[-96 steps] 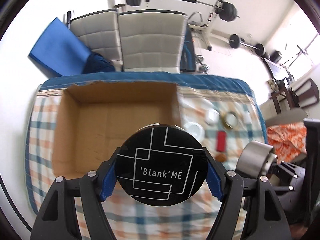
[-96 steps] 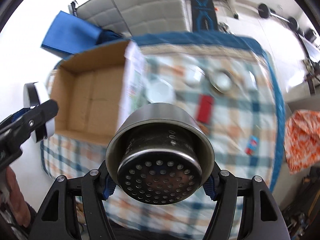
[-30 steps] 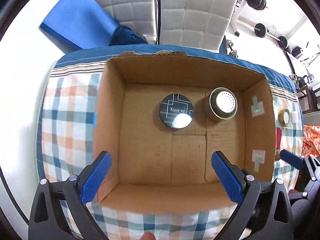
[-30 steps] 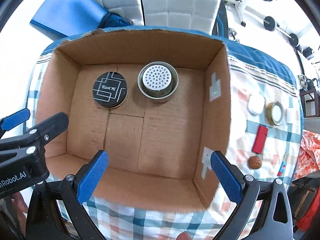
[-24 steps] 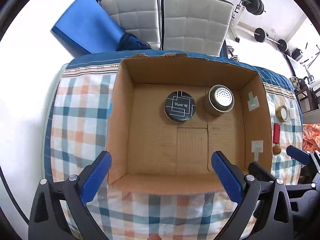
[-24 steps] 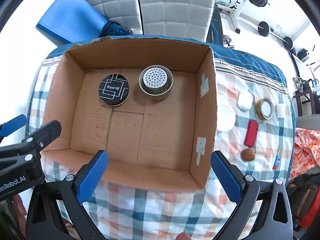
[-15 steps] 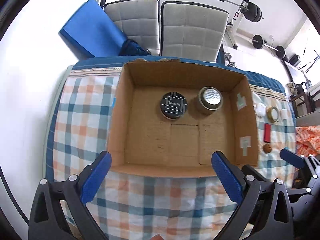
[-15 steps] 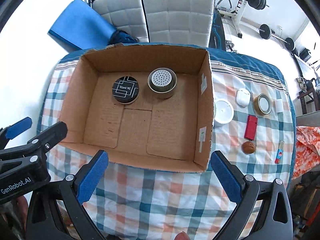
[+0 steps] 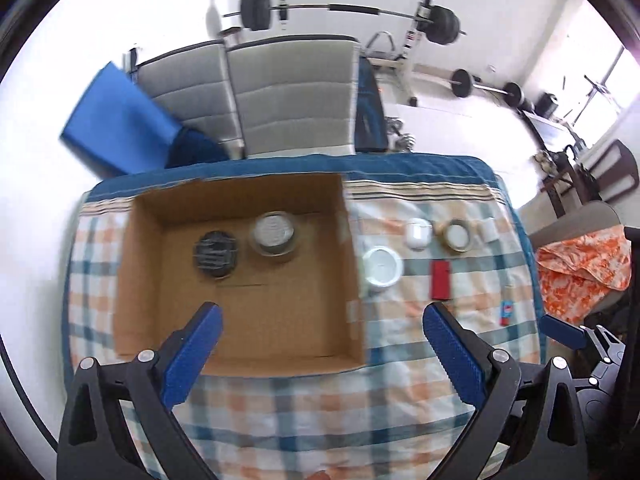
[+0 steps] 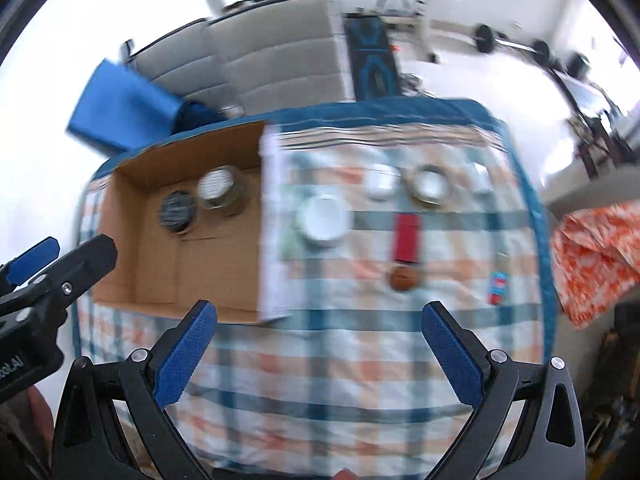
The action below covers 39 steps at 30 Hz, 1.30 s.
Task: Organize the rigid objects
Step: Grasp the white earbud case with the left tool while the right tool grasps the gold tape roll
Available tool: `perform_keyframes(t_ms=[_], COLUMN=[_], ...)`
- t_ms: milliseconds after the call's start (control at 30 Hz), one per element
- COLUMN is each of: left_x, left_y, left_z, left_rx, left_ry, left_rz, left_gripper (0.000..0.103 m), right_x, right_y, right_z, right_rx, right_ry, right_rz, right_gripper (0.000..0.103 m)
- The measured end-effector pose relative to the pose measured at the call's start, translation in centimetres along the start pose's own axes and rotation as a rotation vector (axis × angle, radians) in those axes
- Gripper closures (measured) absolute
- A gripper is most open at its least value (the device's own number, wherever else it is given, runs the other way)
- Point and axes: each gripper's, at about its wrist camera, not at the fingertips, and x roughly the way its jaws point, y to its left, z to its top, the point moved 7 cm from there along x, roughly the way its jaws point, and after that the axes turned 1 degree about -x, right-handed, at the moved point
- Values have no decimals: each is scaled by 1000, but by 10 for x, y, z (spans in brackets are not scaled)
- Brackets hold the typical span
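Note:
An open cardboard box sits on the left of the checked tablecloth. Inside it lie a black round tin and a perforated steel cup; both also show in the right wrist view, the tin and the cup. To the right of the box lie a white round lid, a white case, a tape roll, a red block, a brown ball and a small tube. My left gripper and right gripper are open, empty, above the table's near edge.
Two grey chairs and a blue mat stand behind the table. Barbells line the back wall. An orange patterned cloth lies right of the table. The left gripper's body shows at the left in the right wrist view.
Both grippers let go of the tin and the cup in the box, opened and pulled back. Since half a second ago both views swung right toward the loose objects.

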Motion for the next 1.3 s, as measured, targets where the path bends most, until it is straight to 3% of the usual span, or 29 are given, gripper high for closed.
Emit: perform_keyframes(t_ms=[233, 400, 600, 833, 1000, 1067, 1300], left_x=[76, 145, 202, 248, 275, 281, 295], left_y=[-88, -112, -109, -103, -104, -104, -109], left_z=[27, 48, 62, 80, 82, 82, 77], left_rx=[56, 35, -16, -30, -32, -25, -19], left_ry=[118, 238, 341, 410, 457, 469, 501], left_rz=[-24, 10, 29, 57, 53, 52, 9], left_gripper=[0, 0, 0, 2, 2, 2, 2], right_x=[40, 86, 148, 208, 241, 249, 247], right_y=[-119, -161, -159, -137, -127, -128, -149], right_z=[16, 43, 82, 116, 121, 122, 106], right_rx=[129, 211, 259, 235, 235, 233, 231], right_ry=[80, 120, 192, 267, 314, 321, 345], right_rz=[-64, 1, 112, 123, 120, 109, 83], right_gripper=[0, 0, 6, 21, 25, 34, 34])
